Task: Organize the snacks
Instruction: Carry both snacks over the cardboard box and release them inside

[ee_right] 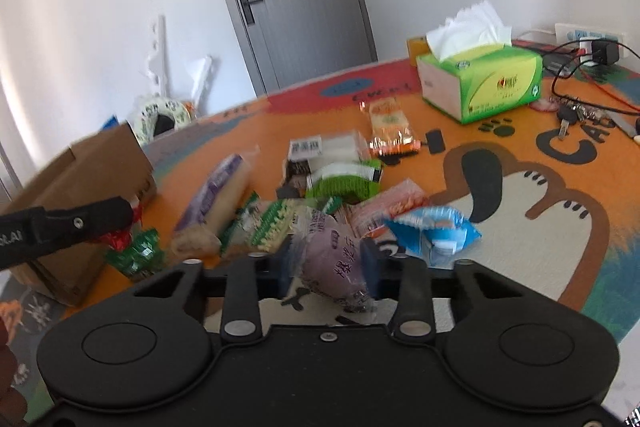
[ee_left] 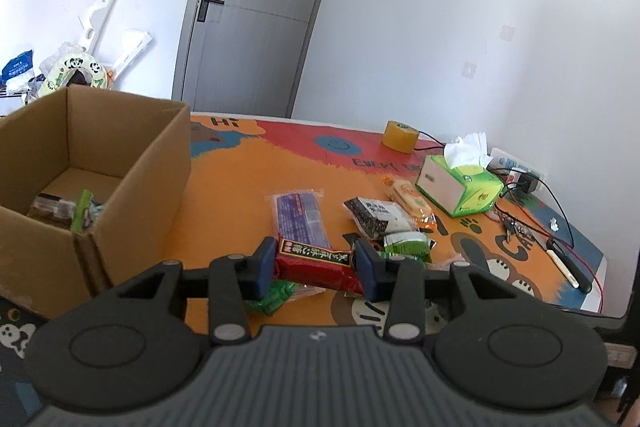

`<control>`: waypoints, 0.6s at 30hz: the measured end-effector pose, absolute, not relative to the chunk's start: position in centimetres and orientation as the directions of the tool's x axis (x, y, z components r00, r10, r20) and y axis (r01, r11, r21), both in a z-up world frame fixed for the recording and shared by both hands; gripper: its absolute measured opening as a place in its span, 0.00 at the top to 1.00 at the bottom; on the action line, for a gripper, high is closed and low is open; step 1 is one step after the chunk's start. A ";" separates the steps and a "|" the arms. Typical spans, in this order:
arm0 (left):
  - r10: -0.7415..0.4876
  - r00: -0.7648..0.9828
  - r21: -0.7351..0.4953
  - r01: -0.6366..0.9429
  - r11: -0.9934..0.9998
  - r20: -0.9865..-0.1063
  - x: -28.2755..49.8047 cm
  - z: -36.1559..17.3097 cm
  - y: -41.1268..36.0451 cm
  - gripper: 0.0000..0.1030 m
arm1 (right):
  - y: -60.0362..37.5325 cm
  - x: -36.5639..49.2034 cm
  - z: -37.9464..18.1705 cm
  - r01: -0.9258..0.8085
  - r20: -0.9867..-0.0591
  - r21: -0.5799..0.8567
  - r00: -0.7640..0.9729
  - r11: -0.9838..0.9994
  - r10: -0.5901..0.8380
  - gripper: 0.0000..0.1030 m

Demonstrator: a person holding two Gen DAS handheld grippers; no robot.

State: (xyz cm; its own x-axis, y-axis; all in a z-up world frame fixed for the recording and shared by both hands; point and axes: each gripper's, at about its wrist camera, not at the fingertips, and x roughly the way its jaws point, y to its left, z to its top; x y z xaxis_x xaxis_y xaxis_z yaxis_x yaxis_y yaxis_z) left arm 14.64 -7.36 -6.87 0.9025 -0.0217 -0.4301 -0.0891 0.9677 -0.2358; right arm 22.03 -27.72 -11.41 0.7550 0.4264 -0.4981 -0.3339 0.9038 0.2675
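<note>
My left gripper (ee_left: 316,263) is shut on a red snack bar (ee_left: 316,265) with black lettering, held just above the table, right of the open cardboard box (ee_left: 132,163). The box holds a few packets (ee_left: 80,211). My right gripper (ee_right: 328,263) is shut on a purple round snack packet (ee_right: 336,259). The left gripper's finger (ee_right: 80,223) shows at the left in the right wrist view, by the box (ee_right: 100,167). Loose snacks lie on the mat: a purple long pack (ee_left: 300,217), a black-and-white pack (ee_left: 376,217), an orange pack (ee_right: 390,131), a blue packet (ee_right: 432,231).
A green tissue box (ee_left: 460,187) stands at the right, with a tape roll (ee_left: 400,135), a power strip, cables (ee_left: 560,219) and keys (ee_right: 572,115) behind and beside it. The table (ee_left: 224,187) has a colourful cartoon mat. A grey door and clutter lie beyond.
</note>
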 end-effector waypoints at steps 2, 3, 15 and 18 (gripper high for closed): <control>-0.015 0.907 -0.232 -0.091 0.968 -0.421 14.3 -6.5 -7.3 0.60 | -28.0 21.6 -11.0 -0.347 -0.479 0.281 0.757 0.895 0.444 0.77; -0.013 0.910 -0.231 -0.091 0.969 -0.415 14.1 -6.3 -7.2 0.60 | -28.0 21.5 -10.8 -0.352 -0.470 0.282 0.760 0.892 0.449 0.78; 0.024 0.926 -0.225 -0.117 0.967 -0.376 12.7 -4.7 -5.8 0.60 | -29.5 19.9 -9.8 -0.387 -0.395 0.320 0.775 0.865 0.493 0.80; 0.035 0.929 -0.230 -0.128 0.965 -0.369 12.6 -4.5 -5.3 0.60 | -29.9 19.8 -9.8 -0.383 -0.395 0.339 0.771 0.860 0.499 0.80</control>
